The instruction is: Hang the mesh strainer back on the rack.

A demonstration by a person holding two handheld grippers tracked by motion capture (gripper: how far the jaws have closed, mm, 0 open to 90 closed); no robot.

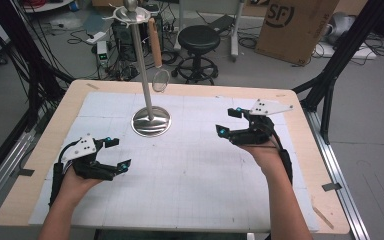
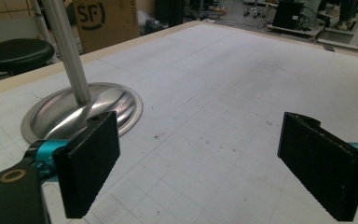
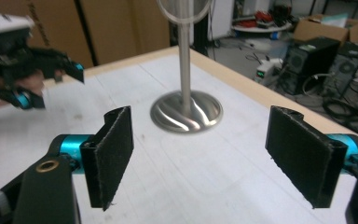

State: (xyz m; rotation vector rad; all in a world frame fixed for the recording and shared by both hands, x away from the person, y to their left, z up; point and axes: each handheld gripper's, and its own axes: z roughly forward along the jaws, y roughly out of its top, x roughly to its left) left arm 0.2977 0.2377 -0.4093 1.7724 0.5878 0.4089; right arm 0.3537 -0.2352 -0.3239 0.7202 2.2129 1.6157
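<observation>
Both your grippers are empty, jaws spread wide: left gripper [image 1: 117, 153] low near you, right gripper [image 1: 228, 121] just right of the polished steel stand with domed round base [image 1: 151, 121]. The small wire-mesh strainer with wooden handle [image 1: 158, 60] hangs from the stand's top ring, above and left of your right jaws. Likely light, the mesh easily dented; the smooth handle may slip. Grip mid-handle and lift off.
</observation>
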